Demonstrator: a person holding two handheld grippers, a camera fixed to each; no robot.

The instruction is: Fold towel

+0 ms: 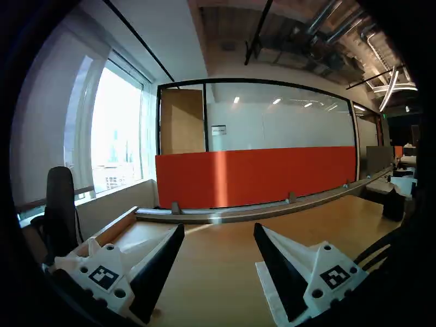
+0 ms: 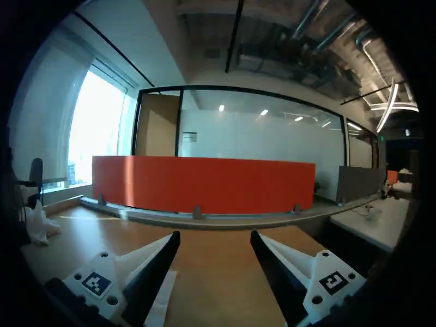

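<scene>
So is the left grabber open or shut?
Open. The left gripper has its two fingers spread wide, with bare wooden table showing between them.

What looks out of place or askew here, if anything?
A crumpled white bundle sits bunched up at the left edge of the wooden table. I cannot tell what it is. Nothing looks spilled or damaged.

Smooth pale wood on the table (image 1: 218,272), with a soft sheen where the sun lands. The left gripper (image 1: 218,226) is matt white plastic with matt black inner faces, and the right gripper (image 2: 214,233) has the same finish. The towel (image 2: 163,297) is white cloth. The divider (image 1: 256,174) is flat matt orange. The glass wall (image 1: 283,122) is glossy and catches the lights. The pipes (image 1: 327,16) are dull metal.
</scene>
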